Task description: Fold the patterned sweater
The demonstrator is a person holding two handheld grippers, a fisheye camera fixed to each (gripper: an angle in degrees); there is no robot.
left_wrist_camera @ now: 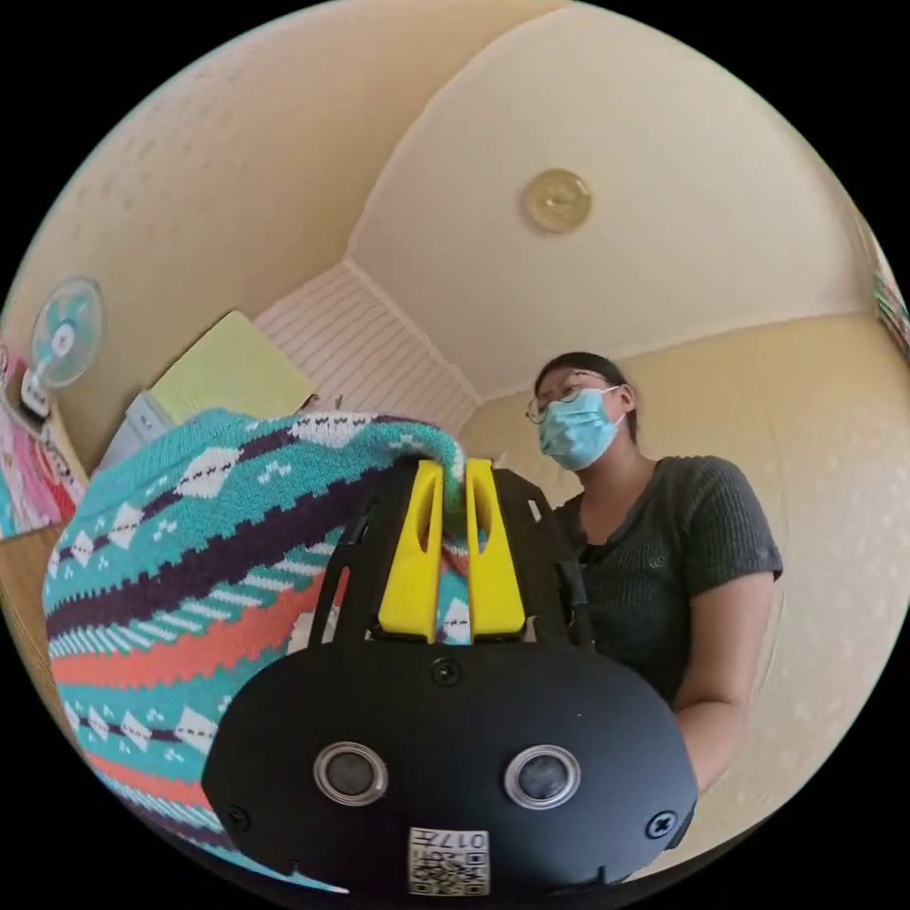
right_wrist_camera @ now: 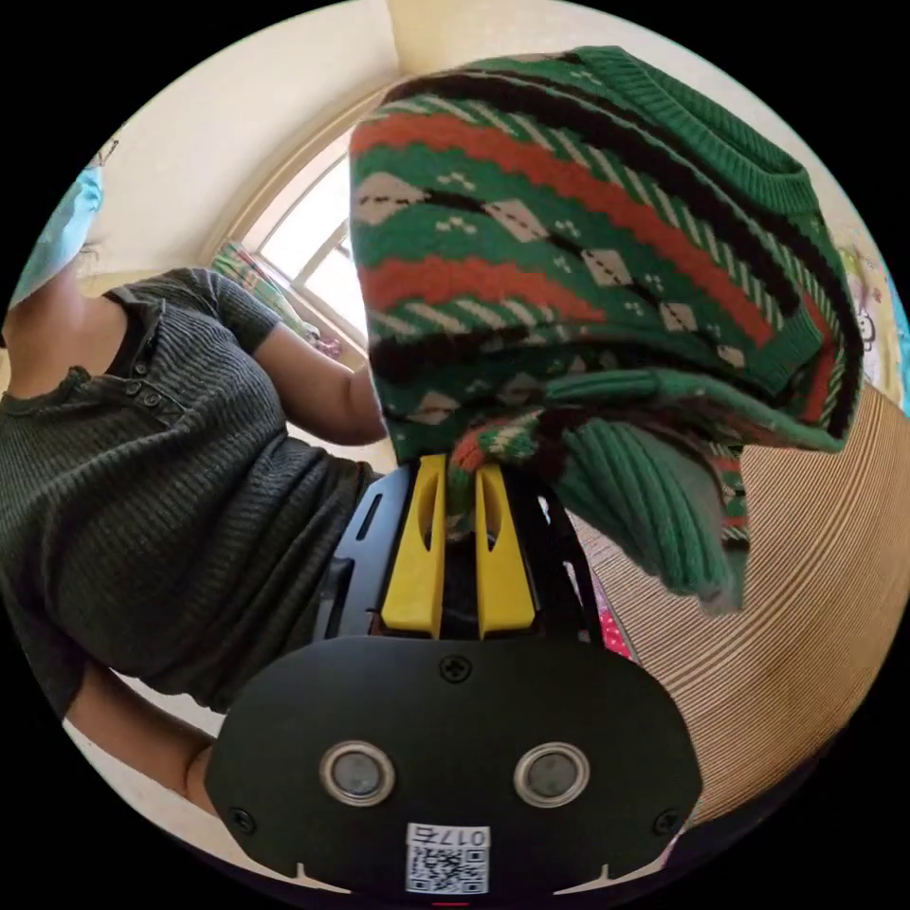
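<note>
Two grippers hold the sweater (left_wrist_camera: 190, 569) up in the air, above the woven mat (right_wrist_camera: 834, 607). The left gripper (left_wrist_camera: 453, 474) pinches a patterned edge between its yellow jaws; the right gripper (right_wrist_camera: 462, 479) pinches a bunched fold, with a ribbed cuff (right_wrist_camera: 645, 502) dangling beside it. The knit looks soft, thick and fairly heavy, likely to sag, so shoulders or hem corners seem the best holds. No brand or readable writing shows on it. A person (left_wrist_camera: 664, 559) stands close behind.
</note>
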